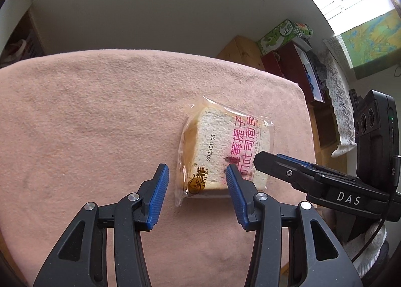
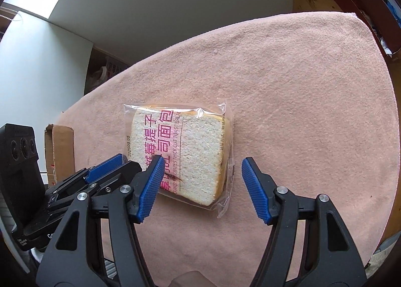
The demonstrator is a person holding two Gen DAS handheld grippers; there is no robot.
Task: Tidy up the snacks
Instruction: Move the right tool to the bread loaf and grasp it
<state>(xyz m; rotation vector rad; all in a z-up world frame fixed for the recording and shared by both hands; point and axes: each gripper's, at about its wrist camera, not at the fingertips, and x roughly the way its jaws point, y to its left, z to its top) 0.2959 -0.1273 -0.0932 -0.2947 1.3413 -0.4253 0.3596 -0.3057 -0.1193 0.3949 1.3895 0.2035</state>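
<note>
Two wrist views of a packaged bread slice lying flat on a counter [image 1: 100, 101] covered with a pink fleece cloth [image 2: 288, 86]. The bread packet [image 1: 225, 146] — a thick slice of white toast sealed in clear film, printed with magenta characters, a date code and the words "THICK CUT TOAST BREAD" — sits toward the counter's right side in the left wrist view and near the middle of the cloth in the right wrist view [image 2: 183, 154].

Left gripper [image 1: 198, 174]: black frame, ribbed blue pads, fingers spread apart and holding nothing. Its right fingertip overlaps the near edge of the packet in the picture; the left fingertip stands over bare cloth beside the packet. Whether either pad touches the film cannot be told.

Right gripper [image 2: 203, 164]: likewise released, fingers wide and grasping nothing. The near end of the packet lies in the gap between them, with the left pad over the printed band and the right pad clear of the film's edge.

Each gripper shows in the other's view — the right one entering from the right edge of the left wrist view, marked "DAS", just beside the packet. A cardboard flap [image 2: 60, 151] stands at the counter's left edge; wooden shelving with a green box [image 1: 278, 36] and a dark red box [image 1: 295, 66] lies beyond the right edge.
</note>
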